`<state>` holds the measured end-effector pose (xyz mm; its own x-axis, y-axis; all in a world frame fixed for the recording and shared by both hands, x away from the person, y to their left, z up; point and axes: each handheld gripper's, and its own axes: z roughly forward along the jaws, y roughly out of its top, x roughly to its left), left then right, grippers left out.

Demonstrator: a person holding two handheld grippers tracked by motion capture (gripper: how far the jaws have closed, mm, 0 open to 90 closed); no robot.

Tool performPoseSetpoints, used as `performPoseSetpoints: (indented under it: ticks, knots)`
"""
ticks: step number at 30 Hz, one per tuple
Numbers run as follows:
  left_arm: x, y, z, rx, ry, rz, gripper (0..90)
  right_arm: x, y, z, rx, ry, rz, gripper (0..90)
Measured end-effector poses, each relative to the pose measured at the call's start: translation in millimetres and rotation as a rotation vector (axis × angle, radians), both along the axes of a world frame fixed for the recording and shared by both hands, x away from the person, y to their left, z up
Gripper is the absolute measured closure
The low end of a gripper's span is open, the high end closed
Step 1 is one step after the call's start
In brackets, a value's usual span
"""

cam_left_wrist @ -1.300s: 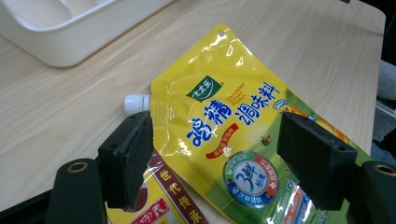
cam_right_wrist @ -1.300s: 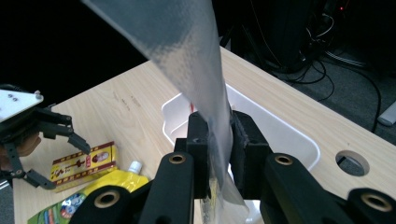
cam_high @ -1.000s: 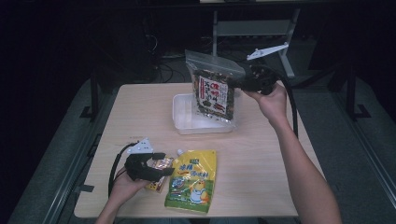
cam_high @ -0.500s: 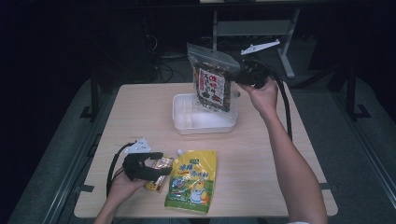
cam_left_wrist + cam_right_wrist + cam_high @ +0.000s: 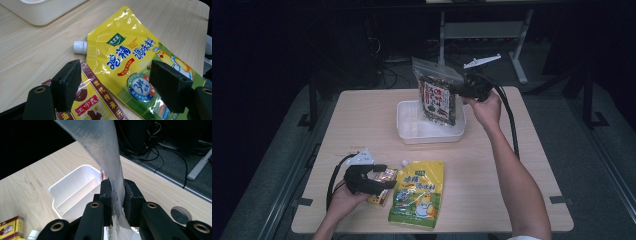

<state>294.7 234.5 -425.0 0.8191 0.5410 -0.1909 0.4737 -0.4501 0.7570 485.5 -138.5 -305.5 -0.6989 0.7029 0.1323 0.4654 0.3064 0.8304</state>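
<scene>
The white tray (image 5: 409, 131) sits mid-table toward the far edge, and from my right gripper view it has a step or divider inside with nothing lying in the part I can see. My right gripper (image 5: 117, 191) has its jaws pinched tight on the clear top strip of the seaweed bag (image 5: 438, 97), which hangs over the tray's right end; hard to say if the bag's bottom touches the tray or just hovers. My left gripper (image 5: 113, 86) is down near the front edge with jaws spread wide, holding nothing, over a red and yellow packet (image 5: 93, 105) and the yellow spout pouch (image 5: 132, 60) lying flat beside it. The pouch's white cap (image 5: 80, 47) points toward the tray.
</scene>
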Motion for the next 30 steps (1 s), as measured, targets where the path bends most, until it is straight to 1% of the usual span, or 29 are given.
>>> performPoseSetpoints:
  ticks: [1,6,8,16,21,25,27,28,30]
  knots:
    - [0.0,0.3,0.0,0.0,0.0,0.0,25.2,-0.8,-0.3,-3.7,0.012,0.009,-0.01,78.2]
    - [0.1,0.7,-0.8,-0.001,0.002,0.001,25.2,-5.1,-1.3,-5.6,0.021,0.022,-0.03,78.2]
    - [-0.3,0.1,-0.8,0.002,0.002,0.0,25.2,-8.5,-2.1,-6.6,0.023,0.04,-0.045,78.2]
    - [-1.1,1.1,-0.2,0.003,-0.002,0.004,25.2,-14.9,-4.5,-9.0,0.024,0.048,-0.052,78.1]
    - [-0.5,1.5,-1.0,0.01,-0.002,0.006,25.2,-11.9,-11.2,-12.9,0.044,0.067,-0.055,77.7]
    - [-0.4,1.5,-1.0,0.013,-0.002,0.006,25.2,-10.7,-12.8,-13.5,0.049,0.074,-0.051,77.2]
    - [-0.3,1.8,-1.2,0.018,-0.002,0.005,25.2,-10.6,-13.4,-13.6,0.048,0.078,-0.052,76.5]
    - [-0.4,1.9,-1.3,0.019,-0.003,0.005,25.1,-10.5,-14.4,-13.8,0.058,0.084,-0.055,71.5]
    - [-0.6,2.2,-1.4,0.02,-0.002,0.007,25.0,-10.7,-16.5,-12.7,0.074,0.087,-0.06,68.3]
